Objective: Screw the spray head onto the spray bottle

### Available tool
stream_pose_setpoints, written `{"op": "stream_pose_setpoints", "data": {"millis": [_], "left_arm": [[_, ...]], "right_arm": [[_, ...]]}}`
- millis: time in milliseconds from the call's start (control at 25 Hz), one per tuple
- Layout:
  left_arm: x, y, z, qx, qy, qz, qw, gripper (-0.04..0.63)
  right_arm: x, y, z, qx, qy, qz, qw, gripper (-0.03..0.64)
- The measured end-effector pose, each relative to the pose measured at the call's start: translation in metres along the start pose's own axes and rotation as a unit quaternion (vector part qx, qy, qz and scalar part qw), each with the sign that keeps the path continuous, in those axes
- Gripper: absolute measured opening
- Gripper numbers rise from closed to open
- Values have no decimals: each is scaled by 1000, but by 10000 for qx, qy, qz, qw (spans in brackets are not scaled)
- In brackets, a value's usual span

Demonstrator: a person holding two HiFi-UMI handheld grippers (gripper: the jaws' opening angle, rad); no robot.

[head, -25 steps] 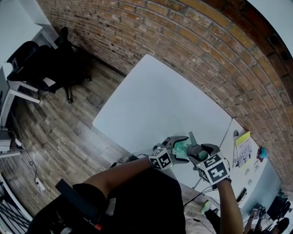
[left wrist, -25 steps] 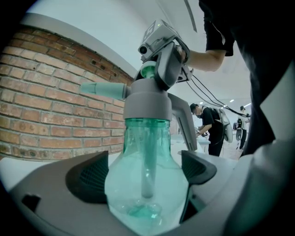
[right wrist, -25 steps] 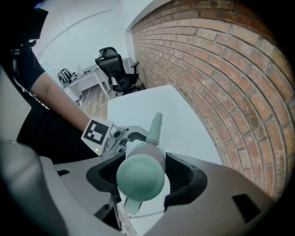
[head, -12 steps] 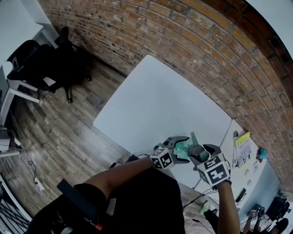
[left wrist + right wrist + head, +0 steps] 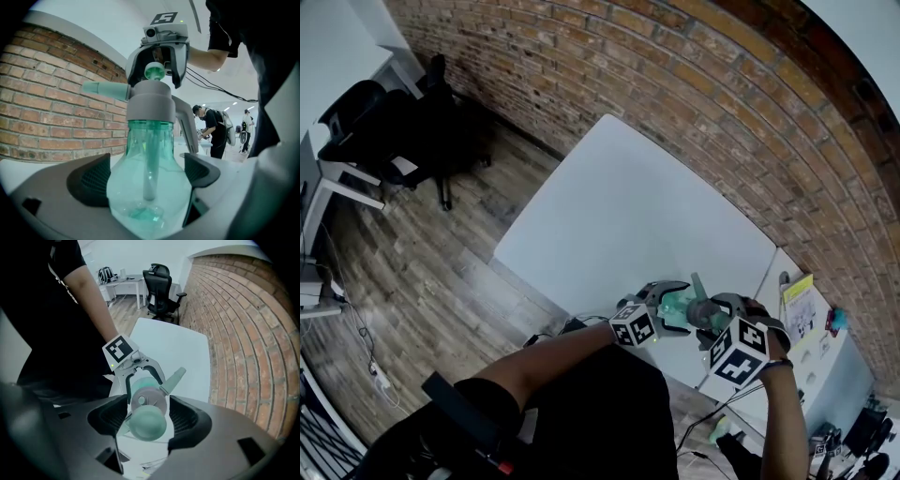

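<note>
1. A white table [image 5: 619,216] is seen beside a brick wall [image 5: 722,103].
2. The bottle [image 5: 150,140] is held upright over the table's near edge, clamped at its belly by the left gripper [image 5: 146,176].
3. The spray head [image 5: 150,101], seated on the bottle's neck, is clasped from above by the right gripper [image 5: 146,420].

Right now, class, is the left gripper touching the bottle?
Touching. The left gripper view shows the bottle squeezed between the jaws of the left gripper.

White tabletop [image 5: 619,216] runs along the brick wall [image 5: 703,84]. Black office chair [image 5: 394,122] stands on wood floor [image 5: 431,272], top left, nr a white desk [image 5: 333,56]. Yellow sheet [image 5: 798,305] lies at right, past tabletop's edge.
</note>
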State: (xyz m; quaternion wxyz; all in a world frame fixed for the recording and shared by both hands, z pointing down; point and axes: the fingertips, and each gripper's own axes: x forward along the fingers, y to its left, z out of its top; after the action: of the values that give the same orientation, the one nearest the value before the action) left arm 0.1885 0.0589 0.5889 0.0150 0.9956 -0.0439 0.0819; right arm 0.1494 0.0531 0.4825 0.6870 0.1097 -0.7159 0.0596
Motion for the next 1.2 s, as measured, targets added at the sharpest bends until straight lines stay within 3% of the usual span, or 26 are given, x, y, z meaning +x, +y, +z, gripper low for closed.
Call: {"op": "stream_pose_setpoints", "data": {"millis": [160, 400, 600, 840, 1000, 1200], "left_arm": [[0, 1, 0, -9, -5, 14, 10000, 489], [0, 0, 0, -2, 5, 4, 10000, 489], [-1, 0, -1, -18, 13, -12, 10000, 489], [-3, -1, 0, 13, 29, -68, 10000, 489], [-2, -2, -1, 61, 8, -40, 10000, 489], [-3, -1, 0, 64, 11, -45, 10000, 489]], "right_arm": [[10, -1, -7, -506, 429, 52, 9978, 272], [18, 2, -8, -352, 599, 211, 9974, 270], [19, 2, -5, -187, 458, 329, 9982, 270], [18, -2, -3, 808, 176, 328, 9960, 270], [18, -6, -4, 1664, -36, 343, 9854, 270], [16, -7, -4, 2239, -174, 326, 9739, 270]]}}
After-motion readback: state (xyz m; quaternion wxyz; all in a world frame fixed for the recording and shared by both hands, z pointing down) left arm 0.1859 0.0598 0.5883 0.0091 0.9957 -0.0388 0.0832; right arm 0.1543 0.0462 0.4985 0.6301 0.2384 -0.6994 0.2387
